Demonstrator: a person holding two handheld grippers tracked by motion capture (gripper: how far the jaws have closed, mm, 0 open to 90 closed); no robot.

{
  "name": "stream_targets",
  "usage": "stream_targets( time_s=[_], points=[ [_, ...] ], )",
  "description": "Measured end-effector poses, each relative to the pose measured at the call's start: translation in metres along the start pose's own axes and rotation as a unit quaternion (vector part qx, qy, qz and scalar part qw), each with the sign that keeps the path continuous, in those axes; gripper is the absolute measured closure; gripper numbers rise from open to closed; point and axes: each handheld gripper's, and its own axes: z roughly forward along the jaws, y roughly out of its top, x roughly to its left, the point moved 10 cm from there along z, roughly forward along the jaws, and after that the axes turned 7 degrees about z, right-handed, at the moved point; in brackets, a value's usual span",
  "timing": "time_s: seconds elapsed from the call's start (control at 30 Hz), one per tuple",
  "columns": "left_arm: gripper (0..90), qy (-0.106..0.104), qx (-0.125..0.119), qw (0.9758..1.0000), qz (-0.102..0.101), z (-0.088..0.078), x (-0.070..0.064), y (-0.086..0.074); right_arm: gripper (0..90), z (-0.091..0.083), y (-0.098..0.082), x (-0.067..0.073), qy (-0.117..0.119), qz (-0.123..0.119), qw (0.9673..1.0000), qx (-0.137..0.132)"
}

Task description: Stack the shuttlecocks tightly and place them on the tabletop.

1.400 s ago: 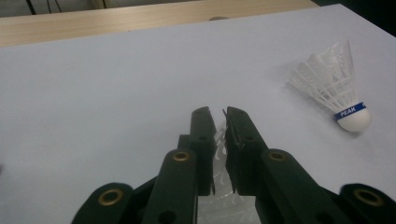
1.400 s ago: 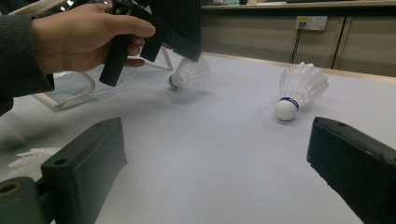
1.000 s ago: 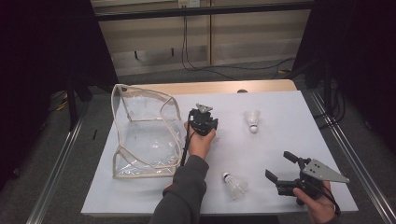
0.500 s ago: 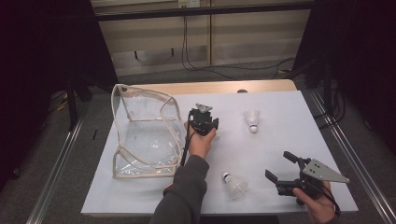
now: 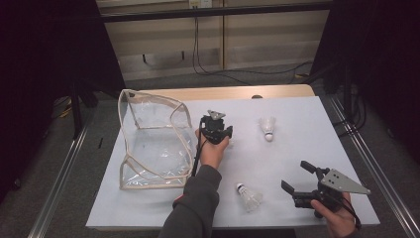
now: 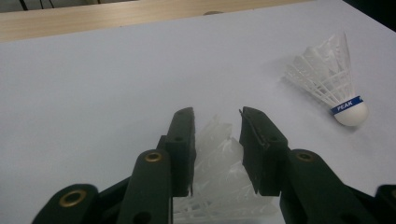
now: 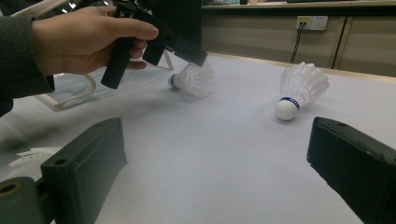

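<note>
A white shuttlecock (image 6: 215, 154) lies on the white table (image 5: 297, 124), its feathers between the jaws of my left gripper (image 6: 215, 122). The jaws have just been opening and stand slightly clear of the feathers. From the right gripper view the left gripper (image 7: 198, 57) points down over that shuttlecock (image 7: 191, 78), which rests on the table. My left gripper (image 5: 220, 130) is mid-table. A second shuttlecock (image 5: 267, 129) (image 6: 334, 86) (image 7: 299, 88) stands farther right. My right gripper (image 5: 296, 177) (image 7: 215, 140) is open near the front right, empty.
A clear plastic bag (image 5: 153, 144) with a beige rim stands open at the table's left, beside the left hand. A third shuttlecock (image 5: 249, 196) (image 7: 28, 158) lies near the front edge, left of the right gripper. Metal rails run along both sides of the table.
</note>
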Motion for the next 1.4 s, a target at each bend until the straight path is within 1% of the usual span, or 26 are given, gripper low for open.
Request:
stream_targets(
  time_s=[0.27,0.53,0.67,0.73,0.83,0.9,0.97,1.1,1.4],
  points=[
    [63.1,-0.001,0.001,1.0,-0.002,-0.0002,0.0,-0.0002,3.5,-0.0001,0.0001,0.0,0.0,0.0,1.0,0.0],
    [58.7,-0.003,0.001,1.0,-0.005,-0.0002,0.0008,-0.0003,3.5,0.0001,-0.0003,-0.0001,0.0,0.0,1.0,0.001],
    [57.8,-0.002,0.002,1.0,-0.007,-0.0003,0.0013,-0.0005,3.5,0.0001,-0.0002,0.0,0.0,-0.001,1.0,0.001],
    [56.8,0.0,0.001,0.9999,-0.011,-0.0003,0.0011,-0.0003,3.5,-0.0001,-0.0001,0.0,0.0,-0.001,1.0,0.001],
    [56.2,0.0,0.001,1.0,-0.01,-0.0007,0.0014,-0.0001,3.5,-0.0001,-0.0001,0.0,0.0,-0.001,1.0,0.001],
    [55.1,0.001,0.001,0.9999,-0.013,-0.0007,0.0015,-0.0001,3.5,0.0,-0.0002,0.0001,0.0,0.0,1.0,0.001],
    [51.8,0.001,0.001,0.9999,-0.015,-0.0005,0.0016,-0.0002,3.5,-0.0001,-0.0002,0.0002,0.0,-0.001,1.0,0.001],
    [51.2,0.003,0.002,0.9999,-0.016,-0.0009,0.0025,-0.0005,3.5,0.0001,-0.0003,0.0002,0.001,0.0,1.0,0.001],
    [50.4,-0.001,0.001,0.9998,-0.018,-0.0014,0.0015,0.0002,3.6,0.0002,-0.0003,0.0005,0.002,-0.001,1.0,0.002]
  ],
)
